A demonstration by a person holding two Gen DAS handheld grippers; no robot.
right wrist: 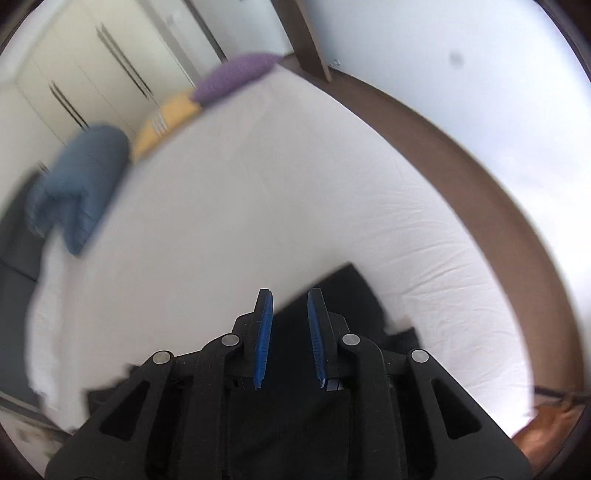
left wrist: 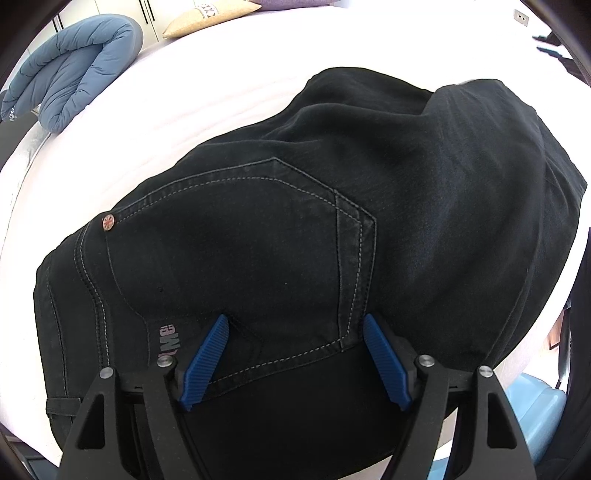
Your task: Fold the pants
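Observation:
Black jeans (left wrist: 295, 229) lie on a white bed, back pocket up, with the legs folded over at the far right. My left gripper (left wrist: 295, 325) is open, its blue fingers (left wrist: 207, 358) spread wide just above the waistband by the pocket, holding nothing. In the blurred right wrist view, my right gripper (right wrist: 290, 295) has its blue fingers (right wrist: 264, 332) a narrow gap apart over a corner of the black jeans (right wrist: 332, 295), with nothing visibly between them.
A folded blue duvet (left wrist: 74, 70) lies at the bed's far left, also in the right wrist view (right wrist: 81, 181). A beige pillow (left wrist: 207, 18) and a purple pillow (right wrist: 236, 75) sit at the head. A brown bed frame (right wrist: 480, 173) runs along the right edge. White sheet (right wrist: 258, 203) surrounds the jeans.

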